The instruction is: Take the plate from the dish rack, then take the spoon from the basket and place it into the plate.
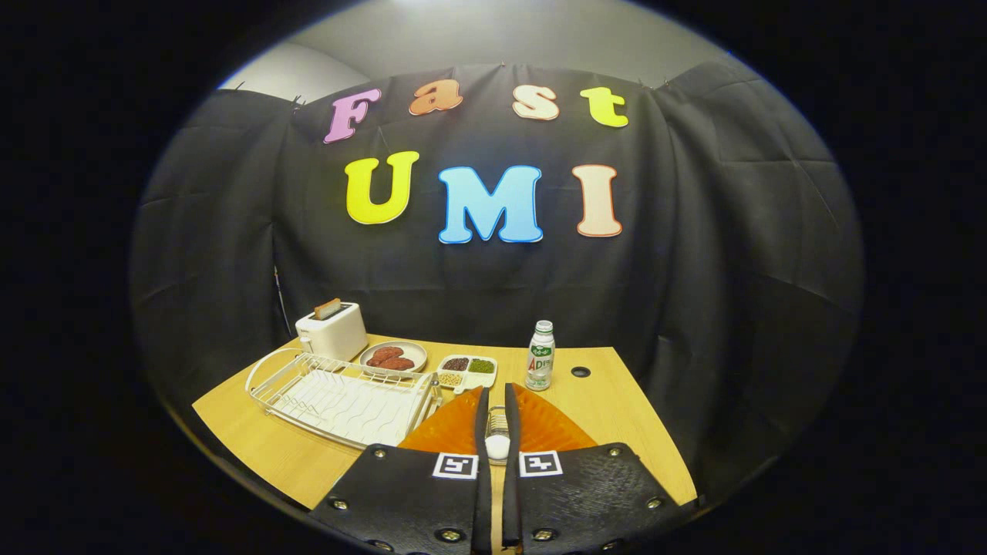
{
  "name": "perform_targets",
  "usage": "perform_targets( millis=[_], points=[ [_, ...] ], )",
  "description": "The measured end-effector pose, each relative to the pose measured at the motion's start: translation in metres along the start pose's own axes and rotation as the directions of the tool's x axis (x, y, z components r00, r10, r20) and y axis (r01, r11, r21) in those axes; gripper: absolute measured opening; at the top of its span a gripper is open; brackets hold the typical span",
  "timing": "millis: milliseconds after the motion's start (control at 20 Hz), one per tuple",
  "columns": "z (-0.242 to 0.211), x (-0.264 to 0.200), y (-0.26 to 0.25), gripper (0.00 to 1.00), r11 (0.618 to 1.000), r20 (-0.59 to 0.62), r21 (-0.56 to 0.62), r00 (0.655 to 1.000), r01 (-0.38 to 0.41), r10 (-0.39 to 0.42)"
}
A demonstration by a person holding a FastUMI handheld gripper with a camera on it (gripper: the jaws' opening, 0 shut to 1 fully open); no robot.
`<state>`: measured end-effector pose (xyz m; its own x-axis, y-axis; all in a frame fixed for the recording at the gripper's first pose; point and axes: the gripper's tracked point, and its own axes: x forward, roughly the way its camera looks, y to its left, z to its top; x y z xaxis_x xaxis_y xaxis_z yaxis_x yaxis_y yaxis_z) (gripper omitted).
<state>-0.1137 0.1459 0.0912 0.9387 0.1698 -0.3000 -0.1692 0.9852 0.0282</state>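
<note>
My gripper (496, 390) hangs over the orange plate (447, 433), which lies flat on the wooden table just right of the dish rack. Its fingers stand nearly together, pressed on a spoon (497, 445) with a white rounded end and a ribbed metallic part running forward between them. The spoon is above the middle of the plate; whether it touches the plate I cannot tell. The white wire dish rack (339, 397) holds nothing.
Beyond the rack stand a white toaster (333, 331) with a slice in it, a small dish of reddish food (393, 356) and a divided tray of grains (466, 368). A small bottle (540, 356) stands just beyond the plate. A cable hole (581, 371) is at the back right.
</note>
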Motion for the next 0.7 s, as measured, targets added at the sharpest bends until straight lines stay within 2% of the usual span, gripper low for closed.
perform_targets(
  millis=[300,700],
  points=[
    [-0.037,0.006,0.039,0.05,0.996,-0.089,-0.022,0.992,-0.087,0.085],
    [-0.086,0.022,0.108,0.05,0.966,-0.222,-0.067,0.948,-0.248,0.228]
  ],
)
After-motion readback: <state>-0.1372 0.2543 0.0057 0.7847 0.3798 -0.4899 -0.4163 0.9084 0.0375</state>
